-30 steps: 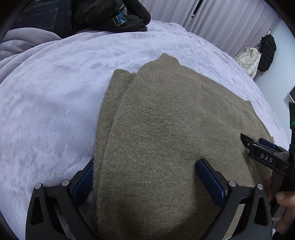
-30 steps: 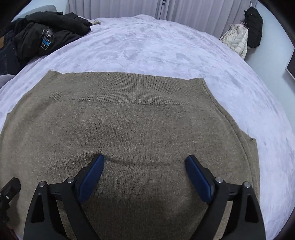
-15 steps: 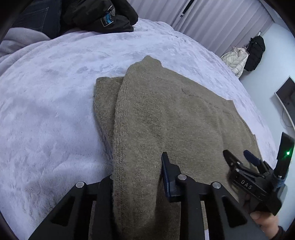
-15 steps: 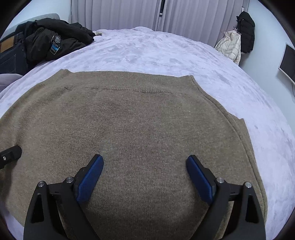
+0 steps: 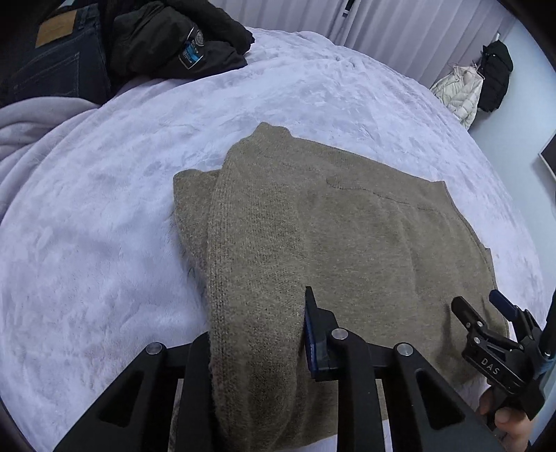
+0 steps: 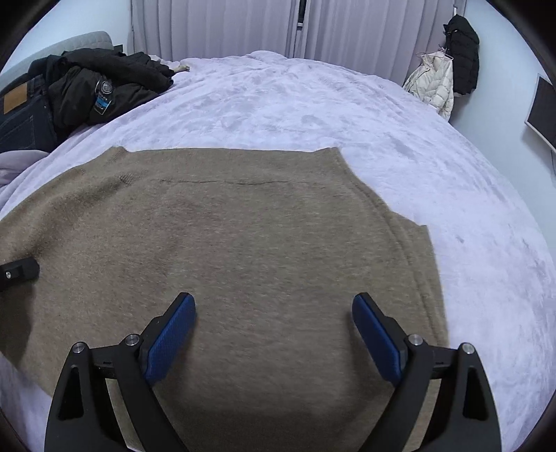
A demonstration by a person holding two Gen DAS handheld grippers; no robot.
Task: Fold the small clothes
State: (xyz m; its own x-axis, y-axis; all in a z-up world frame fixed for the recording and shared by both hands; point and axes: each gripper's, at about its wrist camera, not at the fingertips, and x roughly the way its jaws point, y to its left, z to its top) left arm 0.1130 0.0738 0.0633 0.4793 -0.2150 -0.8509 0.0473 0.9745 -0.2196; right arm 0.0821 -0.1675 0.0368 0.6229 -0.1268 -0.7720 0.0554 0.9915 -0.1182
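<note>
A brown knit sweater (image 5: 347,236) lies on the lavender bedspread (image 5: 87,260), with a layer folded along its left side. My left gripper (image 5: 255,347) is shut on a bunched fold of the sweater's near-left edge. The sweater fills the right wrist view (image 6: 243,243). My right gripper (image 6: 274,333) is open and empty, just above the sweater's near edge. It also shows at the right of the left wrist view (image 5: 486,313), over the sweater's near-right corner.
A black jacket (image 5: 173,45) and dark jeans (image 5: 52,62) lie piled at the far left of the bed. Curtains (image 6: 226,27) hang behind. A white coat (image 6: 434,80) and a black one (image 6: 462,52) hang at the far right wall.
My left gripper closed on the sweater's near-left edge and gathered it into a fold. Both cameras rose and pulled back. My right gripper stayed open.
</note>
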